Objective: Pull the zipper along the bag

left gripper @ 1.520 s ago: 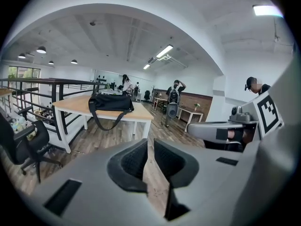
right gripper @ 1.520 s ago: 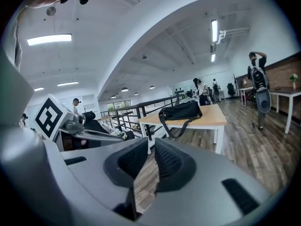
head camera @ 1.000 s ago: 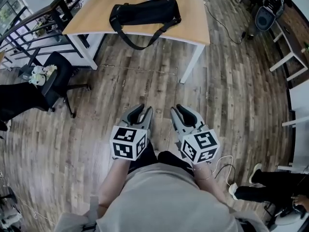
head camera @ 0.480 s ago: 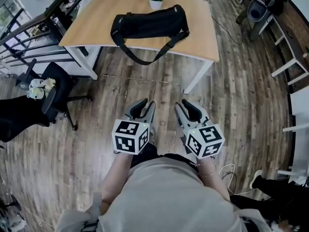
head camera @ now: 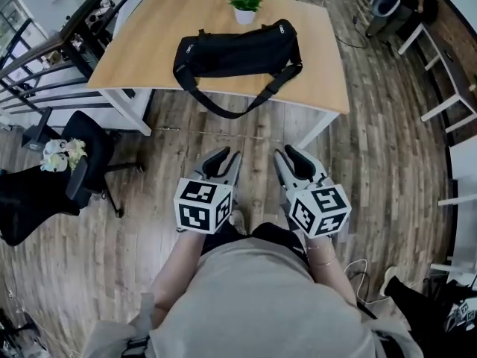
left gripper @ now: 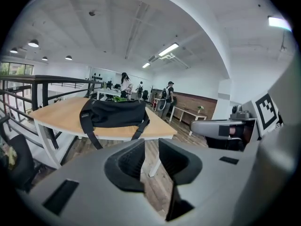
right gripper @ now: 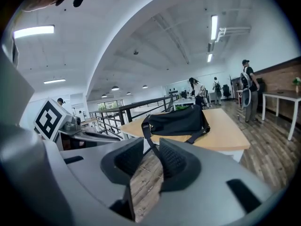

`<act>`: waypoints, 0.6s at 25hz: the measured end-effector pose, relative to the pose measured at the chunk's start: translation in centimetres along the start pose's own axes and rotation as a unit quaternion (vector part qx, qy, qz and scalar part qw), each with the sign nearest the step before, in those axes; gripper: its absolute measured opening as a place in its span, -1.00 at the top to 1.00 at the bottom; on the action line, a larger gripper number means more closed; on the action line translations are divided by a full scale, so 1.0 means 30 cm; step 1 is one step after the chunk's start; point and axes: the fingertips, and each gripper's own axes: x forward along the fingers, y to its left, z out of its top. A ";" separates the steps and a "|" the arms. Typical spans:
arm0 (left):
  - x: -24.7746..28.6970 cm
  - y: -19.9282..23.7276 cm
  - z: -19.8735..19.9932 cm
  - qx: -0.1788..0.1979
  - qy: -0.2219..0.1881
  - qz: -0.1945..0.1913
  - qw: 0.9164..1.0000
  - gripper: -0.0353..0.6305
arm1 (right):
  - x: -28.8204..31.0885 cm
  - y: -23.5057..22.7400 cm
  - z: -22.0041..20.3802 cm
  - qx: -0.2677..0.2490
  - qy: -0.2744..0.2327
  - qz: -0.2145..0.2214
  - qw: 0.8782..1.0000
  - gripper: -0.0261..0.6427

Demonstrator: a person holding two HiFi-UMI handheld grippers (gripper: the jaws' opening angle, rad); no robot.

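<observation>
A black duffel bag [head camera: 238, 51] lies on a wooden table [head camera: 141, 51], and its shoulder strap [head camera: 238, 110] hangs over the front edge. The bag [left gripper: 113, 113] lies ahead of both grippers and well out of their reach, and it also shows in the right gripper view [right gripper: 176, 120]. My left gripper [head camera: 226, 164] and right gripper [head camera: 292, 161] are held side by side over the wooden floor, short of the table. Both are open and nothing is between their jaws. The right gripper's jaws have just been opening. I cannot make out the zipper.
A small potted plant [head camera: 245, 10] stands on the table behind the bag. A black office chair [head camera: 86, 151] with a soft toy [head camera: 59, 154] stands at the left, beside a dark railing [head camera: 33, 69]. White desks [head camera: 447, 88] stand at the right. Several people [right gripper: 246, 84] are far off.
The table and bag have come nearer and sit lower in the head view. Both grippers have been carried forward together toward the table, still side by side.
</observation>
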 end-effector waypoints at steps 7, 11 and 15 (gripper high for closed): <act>0.070 0.018 -0.007 0.009 0.015 -0.017 1.000 0.60 | 0.072 0.023 -0.023 0.003 0.021 0.015 1.000 0.62; 0.108 0.049 0.003 0.004 0.017 -0.015 1.000 0.60 | 0.112 -0.012 -0.009 0.002 0.024 0.010 1.000 0.62; 0.170 0.088 0.036 0.001 0.015 -0.006 1.000 0.60 | 0.166 -0.087 0.019 0.007 0.023 0.007 1.000 0.62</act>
